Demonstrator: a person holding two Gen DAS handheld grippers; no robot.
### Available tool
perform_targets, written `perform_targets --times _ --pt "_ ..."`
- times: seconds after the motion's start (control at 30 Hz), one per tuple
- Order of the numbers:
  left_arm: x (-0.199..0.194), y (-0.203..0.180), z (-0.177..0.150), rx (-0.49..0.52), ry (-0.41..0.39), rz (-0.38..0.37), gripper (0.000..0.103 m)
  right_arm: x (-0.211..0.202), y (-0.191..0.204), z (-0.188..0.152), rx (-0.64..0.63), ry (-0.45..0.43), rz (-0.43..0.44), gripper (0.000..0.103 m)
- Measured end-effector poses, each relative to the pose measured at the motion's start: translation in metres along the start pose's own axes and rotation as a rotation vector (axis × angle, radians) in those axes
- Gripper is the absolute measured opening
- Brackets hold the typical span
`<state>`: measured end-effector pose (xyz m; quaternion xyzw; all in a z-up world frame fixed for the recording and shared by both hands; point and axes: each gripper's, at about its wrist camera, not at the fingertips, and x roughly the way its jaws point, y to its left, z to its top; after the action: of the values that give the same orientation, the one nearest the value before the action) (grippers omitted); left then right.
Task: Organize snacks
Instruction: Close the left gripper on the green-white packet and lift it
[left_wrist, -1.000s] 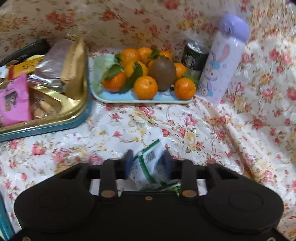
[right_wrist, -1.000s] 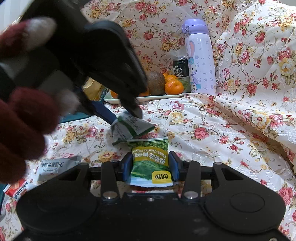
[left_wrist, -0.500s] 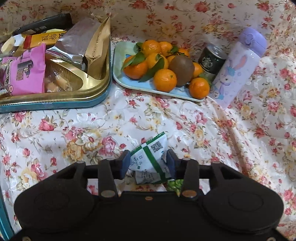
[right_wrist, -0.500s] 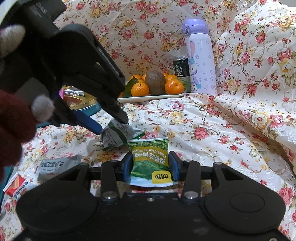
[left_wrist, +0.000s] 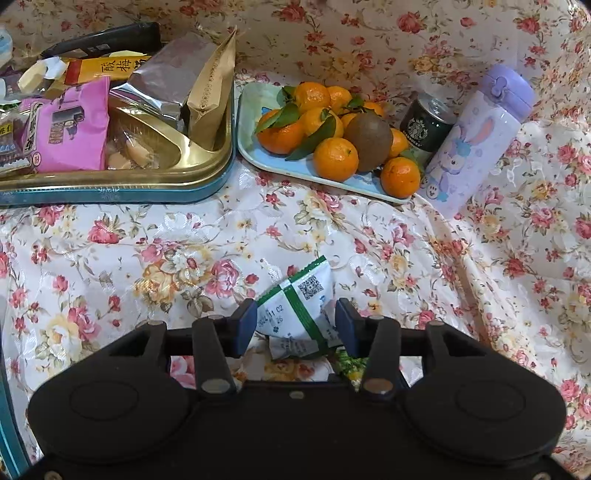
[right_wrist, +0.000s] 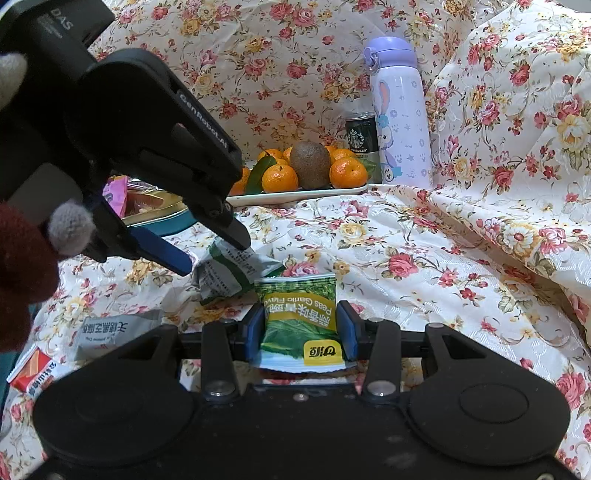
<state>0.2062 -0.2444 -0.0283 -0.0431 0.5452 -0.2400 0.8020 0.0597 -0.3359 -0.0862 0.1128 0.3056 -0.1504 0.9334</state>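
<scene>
The left gripper (left_wrist: 295, 325) has its fingers opening around a crumpled white-and-green snack packet (left_wrist: 299, 306) that lies on the rose-patterned cloth (left_wrist: 184, 251); the blue pads stand just beside it, not pressing. The right gripper (right_wrist: 300, 328) has its fingers closed on a green pea snack packet with a yellow label (right_wrist: 299, 321), just beside the white one. At eleven o'clock in the left wrist view sits a gold snack tin with a teal rim (left_wrist: 207, 173), already holding packets.
</scene>
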Motion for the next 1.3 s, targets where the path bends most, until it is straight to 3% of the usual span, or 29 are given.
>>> perform_targets --times 0.23,0.63,0.77,1.07,1.3 --pt "0.014 -0.016 -0.003 0.137 -0.012 0.098 0.06 0.0 0.0 0.0 0.0 0.0 0.0 0.045" --pt "0.037 -0.04 -0.015 0.336 -0.023 0.202 0.067 0.0 0.0 0.0 0.001 0.0 0.001 0.045" --pt "0.037 -0.04 -0.014 0.333 -0.018 0.208 0.068 -0.001 0.0 0.0 0.001 0.0 0.002 0.045" --pt "0.032 -0.042 -0.017 0.348 -0.033 0.203 0.059 -0.001 0.001 -0.001 0.001 -0.001 0.002 0.045" --pt "0.001 -0.03 -0.015 0.303 -0.09 0.196 0.052 -0.001 0.001 -0.001 0.001 0.0 0.002 0.045"
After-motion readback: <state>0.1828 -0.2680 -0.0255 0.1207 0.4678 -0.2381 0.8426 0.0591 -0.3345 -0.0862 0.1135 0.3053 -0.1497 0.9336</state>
